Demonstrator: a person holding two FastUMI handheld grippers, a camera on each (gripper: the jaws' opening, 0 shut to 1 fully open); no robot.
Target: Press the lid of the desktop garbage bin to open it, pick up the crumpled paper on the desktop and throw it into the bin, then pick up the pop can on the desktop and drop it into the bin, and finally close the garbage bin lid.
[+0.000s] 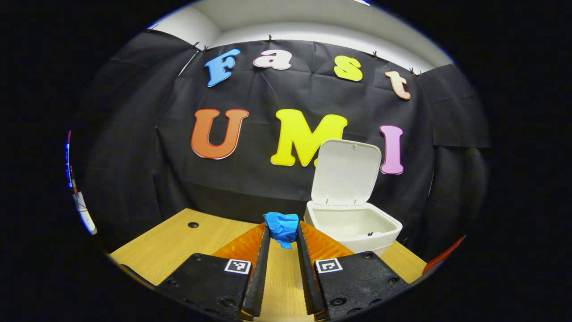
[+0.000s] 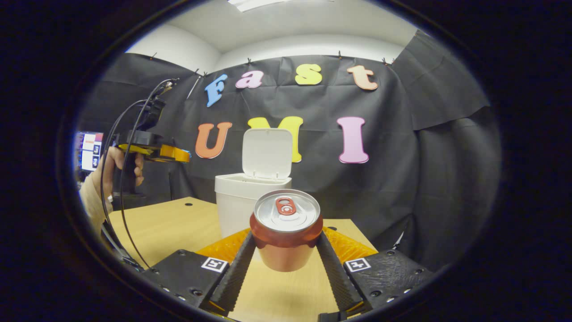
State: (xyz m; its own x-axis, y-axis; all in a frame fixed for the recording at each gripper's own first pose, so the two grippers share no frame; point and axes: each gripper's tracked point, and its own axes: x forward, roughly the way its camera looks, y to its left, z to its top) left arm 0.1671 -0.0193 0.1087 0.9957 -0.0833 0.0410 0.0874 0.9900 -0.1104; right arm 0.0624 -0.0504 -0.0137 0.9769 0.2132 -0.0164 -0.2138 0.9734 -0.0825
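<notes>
Left gripper view: our left claw is clamped on the crumpled paper, a blue wad pinched between both fingertips and held up off the tabletop. The garbage bin sits just ahead and to the right of the claw, near the tabletop's far right edge. Its lid stands open, hinged upright at the back. We see a pale inside with one small dark speck; too small to tell what it is. A small round hole shows in the tabletop toward the far left.

Right gripper view: our right claw is gripping the pop can, both fingers pressed against its sides just below the rim. The can is upright, top and pull tab facing us, and its base looks clear of the tabletop, though the angle makes that hard to confirm. The bin stands directly behind the can, lid up. At the left, a hand holds the left claw raised well above the tabletop, left of the bin, with cables looping down from it. From here we cannot make out the paper in it.
</notes>
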